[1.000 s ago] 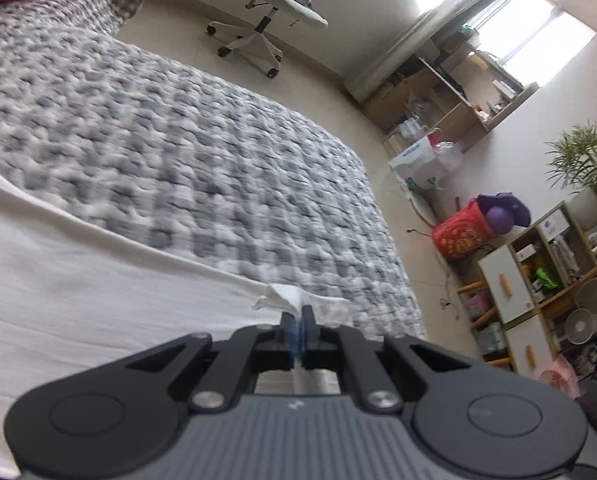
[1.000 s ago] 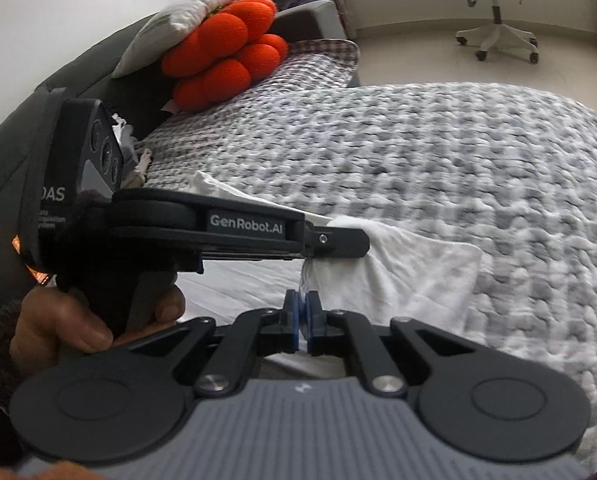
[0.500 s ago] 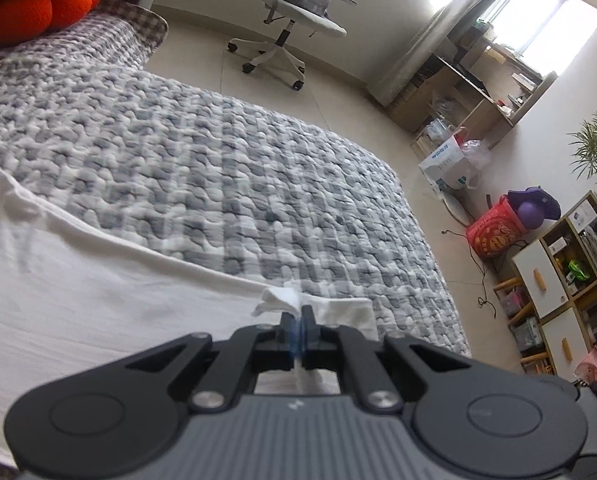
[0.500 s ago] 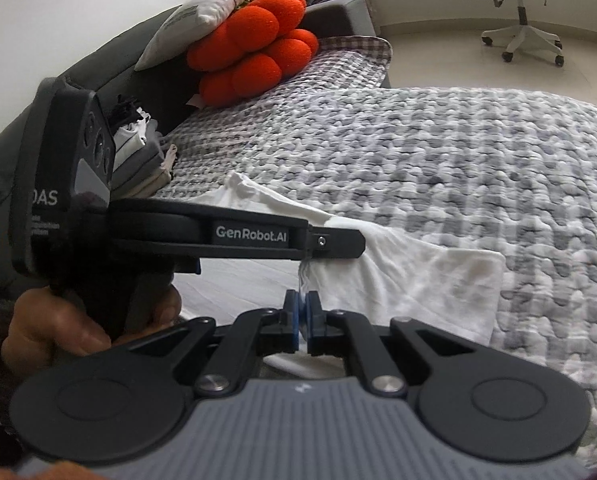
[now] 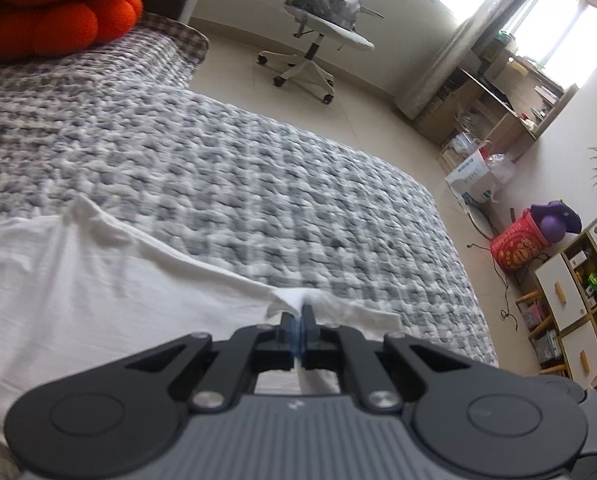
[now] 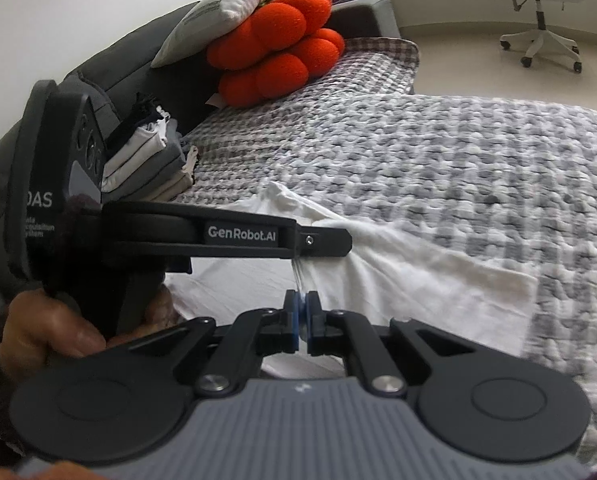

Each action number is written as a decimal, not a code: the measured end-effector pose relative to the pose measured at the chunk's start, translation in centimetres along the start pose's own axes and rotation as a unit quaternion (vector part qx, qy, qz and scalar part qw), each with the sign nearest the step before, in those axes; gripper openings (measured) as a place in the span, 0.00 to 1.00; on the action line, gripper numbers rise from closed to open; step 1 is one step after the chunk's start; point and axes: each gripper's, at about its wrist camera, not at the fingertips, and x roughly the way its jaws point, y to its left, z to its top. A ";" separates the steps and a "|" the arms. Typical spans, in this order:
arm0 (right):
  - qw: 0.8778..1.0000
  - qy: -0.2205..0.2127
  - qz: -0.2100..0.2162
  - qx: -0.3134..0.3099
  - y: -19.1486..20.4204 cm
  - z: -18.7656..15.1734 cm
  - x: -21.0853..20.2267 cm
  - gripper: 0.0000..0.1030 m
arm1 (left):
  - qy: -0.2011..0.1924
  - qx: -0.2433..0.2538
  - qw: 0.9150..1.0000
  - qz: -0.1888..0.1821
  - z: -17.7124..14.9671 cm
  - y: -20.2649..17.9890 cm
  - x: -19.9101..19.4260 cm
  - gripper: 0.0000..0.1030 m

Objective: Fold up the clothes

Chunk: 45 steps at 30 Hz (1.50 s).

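A white garment (image 5: pixel 98 292) lies spread on the grey knitted blanket (image 5: pixel 218 184); it also shows in the right wrist view (image 6: pixel 418 276). My left gripper (image 5: pixel 298 320) is shut on a bunched edge of the garment. In the right wrist view the left gripper (image 6: pixel 338 240) reaches in from the left, just above and beyond my right gripper (image 6: pixel 302 320). The right gripper is shut on the same white edge, a thin strip of cloth running up between the two.
Orange round cushions (image 6: pixel 282 48) and a white pillow (image 6: pixel 226 8) sit at the sofa's head. A stack of folded clothes (image 6: pixel 150 160) lies by the backrest. An office chair (image 5: pixel 318 32), shelves (image 5: pixel 570 292) and a red bag (image 5: pixel 518 244) stand on the floor beyond the blanket.
Both grippers have drawn the held edge back along the sofa; more of the garment, the cushions and the folded stack have come into view.
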 end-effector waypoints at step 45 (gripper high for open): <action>0.997 0.046 0.054 -0.023 11.9 3.0 11.3 0.05 | -0.036 -0.032 0.998 0.034 0.4 14.3 -7.7 0.02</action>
